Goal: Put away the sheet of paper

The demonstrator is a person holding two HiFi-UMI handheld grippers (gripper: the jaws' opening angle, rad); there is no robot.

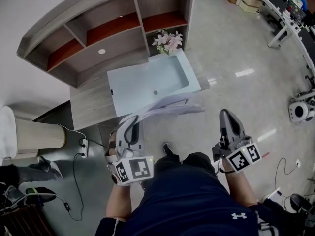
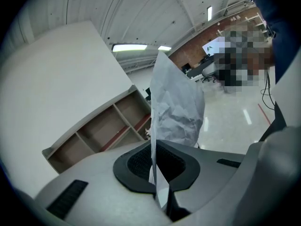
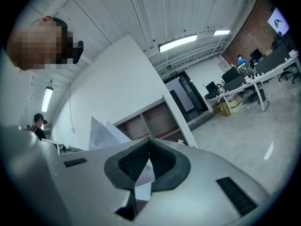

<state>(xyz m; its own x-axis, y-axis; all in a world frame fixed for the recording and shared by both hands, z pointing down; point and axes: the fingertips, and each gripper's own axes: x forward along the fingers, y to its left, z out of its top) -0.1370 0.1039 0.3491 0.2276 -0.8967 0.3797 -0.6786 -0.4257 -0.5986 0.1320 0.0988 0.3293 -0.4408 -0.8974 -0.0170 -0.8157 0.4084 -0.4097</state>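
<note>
Plainly, the sheet of paper [image 2: 178, 107] is pinched in the left hand-held gripper [image 2: 154, 144]. In the left gripper view its lower edge runs down between the two dark pads, which are pressed together on it. The rest rises past the tips, white and creased. From the head view the sheet [image 1: 172, 108] stretches out from the left hand-held gripper [image 1: 134, 121] toward the person's right. It hangs in the air just at the near edge of the counter [image 1: 91, 104], not lying on it.

The right hand-held gripper [image 3: 149, 140] has its jaws brought together at the tips with nothing caught between them. Part of the sheet [image 3: 101, 132] shows behind it, off to the left. In the head view this hand-held gripper [image 1: 225, 114] sits just beyond the sheet's far end, and I cannot tell whether it touches the paper.

On the counter lies a pale blue tray [image 1: 147, 80], shallow and tilted in the picture, its near edge close above the sheet. Just beyond the tray's far corner is a bunch of pink and white flowers [image 1: 168, 41]. Behind the counter stands a wooden shelf unit [image 1: 98, 28] with open compartments lined in reddish brown. A shiny grey floor [image 1: 231, 58] spreads to the right.
</note>
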